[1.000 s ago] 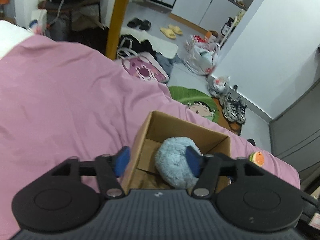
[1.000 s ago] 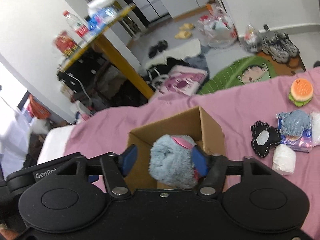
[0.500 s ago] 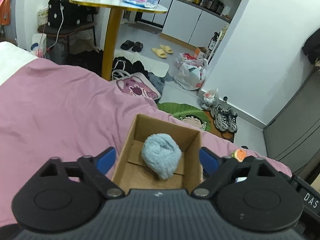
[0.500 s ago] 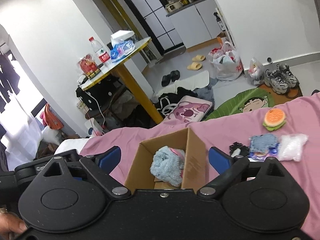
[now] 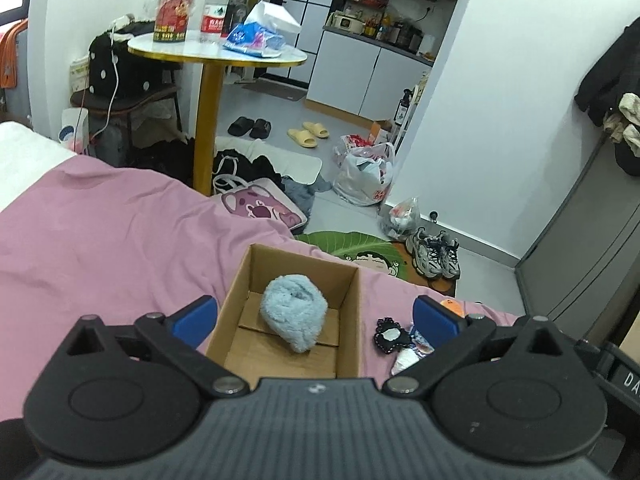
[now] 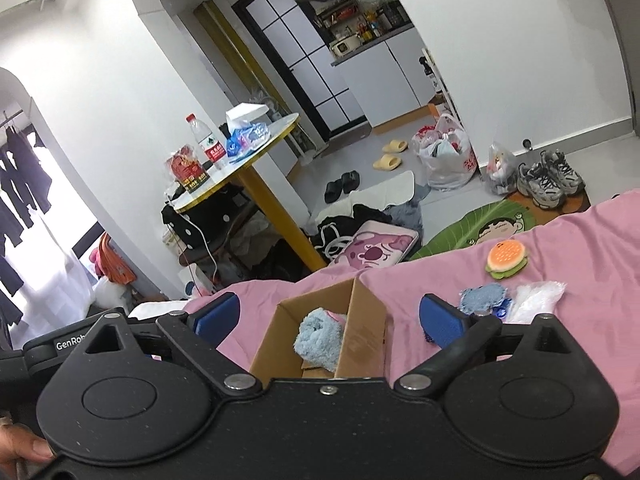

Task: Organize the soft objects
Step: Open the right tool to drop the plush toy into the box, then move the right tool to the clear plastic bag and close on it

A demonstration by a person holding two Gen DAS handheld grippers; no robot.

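Both claws have been drawn back and raised from the cardboard box (image 5: 292, 320), leaving the blue plush (image 5: 294, 312) inside. The left claw (image 5: 316, 316) and right claw (image 6: 330, 316) are spread wide, empty, presumably freed for the burger toy (image 6: 507, 259) lying on the bed (image 6: 560, 248).

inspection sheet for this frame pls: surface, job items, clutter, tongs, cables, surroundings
Surface: pink bedsheet, wrinkled.
Job's things: blue fluffy item inside the cardboard box; burger plush, denim-blue piece, white bag, black patch on the sheet beside the box.
Clutter: nothing seen on the sheet beyond those.
Tongs: left tongs and right tongs both open, empty, above the box.
Cables: white cable by the chair.
Surroundings: round table, slippers, shoes, bags on floor.
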